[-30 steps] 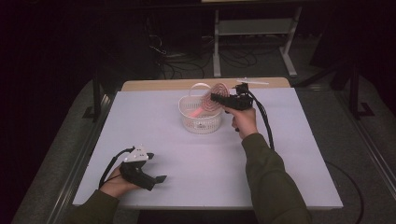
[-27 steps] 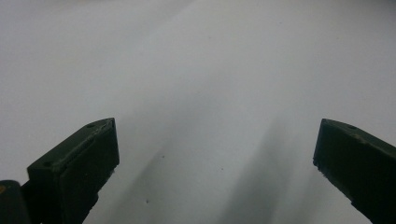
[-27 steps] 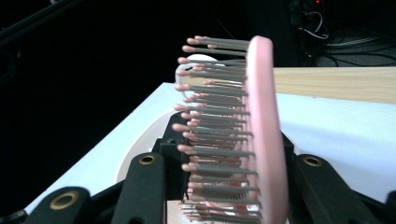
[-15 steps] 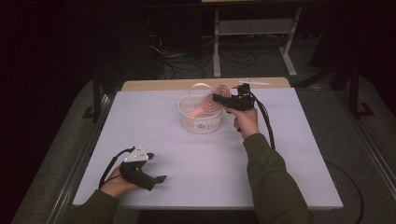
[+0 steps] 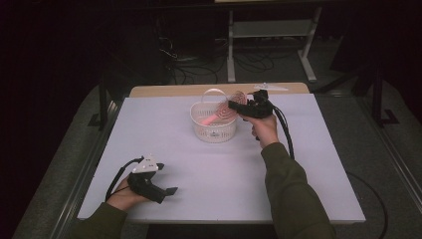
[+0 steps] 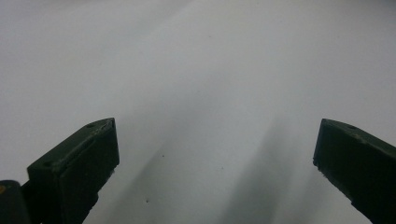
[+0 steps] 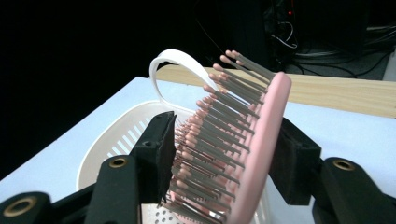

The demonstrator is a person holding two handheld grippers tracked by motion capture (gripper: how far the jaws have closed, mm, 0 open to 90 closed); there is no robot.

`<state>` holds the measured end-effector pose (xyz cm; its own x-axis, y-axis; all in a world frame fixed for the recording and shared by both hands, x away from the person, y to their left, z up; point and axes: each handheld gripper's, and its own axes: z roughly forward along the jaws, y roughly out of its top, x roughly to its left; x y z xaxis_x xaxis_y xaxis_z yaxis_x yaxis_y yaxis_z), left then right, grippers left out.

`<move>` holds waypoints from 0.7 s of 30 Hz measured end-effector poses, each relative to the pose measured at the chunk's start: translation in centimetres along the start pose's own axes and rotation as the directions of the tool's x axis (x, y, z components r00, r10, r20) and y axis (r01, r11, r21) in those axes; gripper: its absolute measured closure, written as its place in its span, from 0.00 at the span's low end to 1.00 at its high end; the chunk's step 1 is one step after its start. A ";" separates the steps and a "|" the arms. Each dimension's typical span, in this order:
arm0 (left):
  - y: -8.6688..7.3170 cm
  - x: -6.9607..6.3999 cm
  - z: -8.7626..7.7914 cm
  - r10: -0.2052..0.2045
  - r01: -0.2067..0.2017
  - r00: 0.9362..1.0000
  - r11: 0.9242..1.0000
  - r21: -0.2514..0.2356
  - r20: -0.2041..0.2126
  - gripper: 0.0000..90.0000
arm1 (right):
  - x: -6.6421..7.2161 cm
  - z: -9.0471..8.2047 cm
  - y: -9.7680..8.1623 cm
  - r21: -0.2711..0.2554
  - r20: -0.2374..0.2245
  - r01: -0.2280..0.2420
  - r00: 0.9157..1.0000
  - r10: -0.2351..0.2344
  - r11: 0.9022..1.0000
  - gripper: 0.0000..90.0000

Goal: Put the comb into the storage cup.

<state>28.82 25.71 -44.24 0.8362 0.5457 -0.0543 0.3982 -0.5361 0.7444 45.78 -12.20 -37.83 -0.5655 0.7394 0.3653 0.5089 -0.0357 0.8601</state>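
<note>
Pink hairbrush [image 7: 243, 154] leaning in white basket [image 5: 214, 130], far-centre table.
R gripper [image 5: 234, 105] jaws just been opening around brush head; L gripper [image 5: 171, 190] sitting open, near left.

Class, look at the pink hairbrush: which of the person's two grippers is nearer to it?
The right. The right gripper has the pink hairbrush between its jaws over the white basket; the left gripper sits far off at the table's near edge.

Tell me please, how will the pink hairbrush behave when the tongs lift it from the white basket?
The pink hairbrush looks like rigid plastic, so it should probably stay stiff. The right tongs, whose jaws have just been opening, meet springy bristles on one side, so the grip may slip. It leans on the white basket, which seems light and might tip if dragged.
</note>
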 end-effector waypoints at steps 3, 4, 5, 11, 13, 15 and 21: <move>0.0 0.0 0.0 0.000 0.000 1.000 1.000 0.000 -0.001 0.00 | 0.0 -0.2 0.0 -0.006 0.016 0.005 1.000 -0.005 1.000 0.41; 0.0 0.0 0.0 -0.001 0.001 1.000 1.000 0.000 -0.001 0.00 | -0.1 -0.3 0.0 -0.010 0.019 0.009 1.000 -0.008 1.000 0.38; 0.0 0.0 0.0 -0.001 0.001 1.000 1.000 0.000 -0.002 0.00 | -0.1 -0.3 0.0 -0.010 0.023 0.011 1.000 -0.011 1.000 0.35; 0.0 0.1 0.0 -0.010 0.010 1.000 1.000 -0.002 -0.009 0.00 | 0.2 -0.7 0.1 0.038 0.069 0.059 0.996 -0.061 0.998 0.17; 0.0 0.1 -0.1 -0.010 0.010 1.000 1.000 -0.003 -0.013 0.00 | 0.3 -0.9 0.1 0.059 0.077 0.071 0.994 -0.076 0.996 0.15; 0.1 0.1 -0.2 -0.012 0.012 1.000 1.000 -0.005 -0.018 0.00 | 0.3 -1.2 0.1 0.073 0.077 0.088 0.993 -0.094 0.993 0.12; 0.1 0.0 -0.3 -0.017 0.017 1.000 1.000 -0.009 -0.020 0.00 | 0.6 -2.0 0.2 0.094 0.064 0.133 0.988 -0.139 0.987 0.07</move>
<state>28.72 25.87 -43.97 0.8215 0.5678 -0.0533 0.4086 -0.5209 0.7495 44.27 -13.15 -36.73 -0.5881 0.7788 0.2182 0.4876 0.1262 0.8639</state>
